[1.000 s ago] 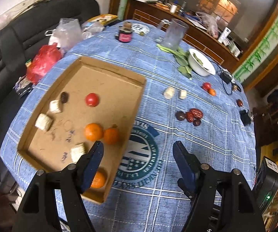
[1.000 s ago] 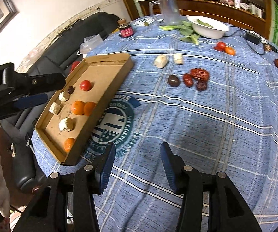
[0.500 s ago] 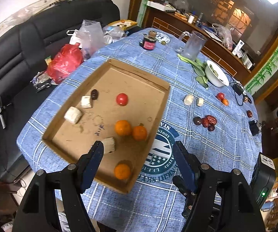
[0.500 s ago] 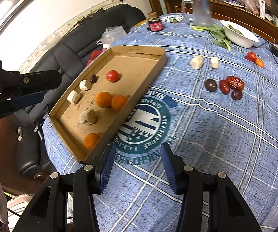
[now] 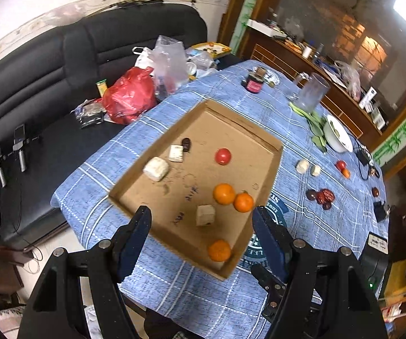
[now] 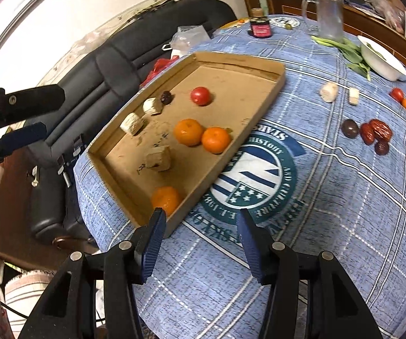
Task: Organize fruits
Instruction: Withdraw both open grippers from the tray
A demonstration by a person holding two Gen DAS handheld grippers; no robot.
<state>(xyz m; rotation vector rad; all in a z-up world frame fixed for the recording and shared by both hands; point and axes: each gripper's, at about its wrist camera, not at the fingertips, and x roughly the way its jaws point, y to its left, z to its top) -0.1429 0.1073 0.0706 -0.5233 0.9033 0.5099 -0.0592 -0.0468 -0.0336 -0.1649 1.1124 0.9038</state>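
A cardboard tray (image 5: 276, 152) (image 6: 273, 96) lies on the blue checked tablecloth. It holds three oranges (image 5: 224, 193) (image 6: 188, 131), a red tomato (image 5: 223, 156) (image 6: 200, 95), pale chunks (image 5: 156, 168) (image 6: 159, 158) and a dark date (image 5: 186, 142). More pale chunks (image 6: 328, 91), dark and red dates (image 6: 376, 132) (image 5: 323, 196) and small tomatoes (image 6: 397, 94) lie loose on the cloth to the right. My left gripper (image 5: 201, 220) is open and empty, high above the tray's near end. My right gripper (image 6: 200, 223) is open and empty above the tray's near corner.
A white bowl (image 6: 383, 66) with greens, a glass jug (image 6: 328, 17) and a dark jar (image 6: 260, 26) stand at the far side. A black sofa (image 5: 47, 84) with a red bag (image 5: 130, 96) and plastic bags borders the table's left edge.
Both grippers have pulled back and up from the table, toward the left near edge; the tray now sits central in both views. Nothing on the table has moved.
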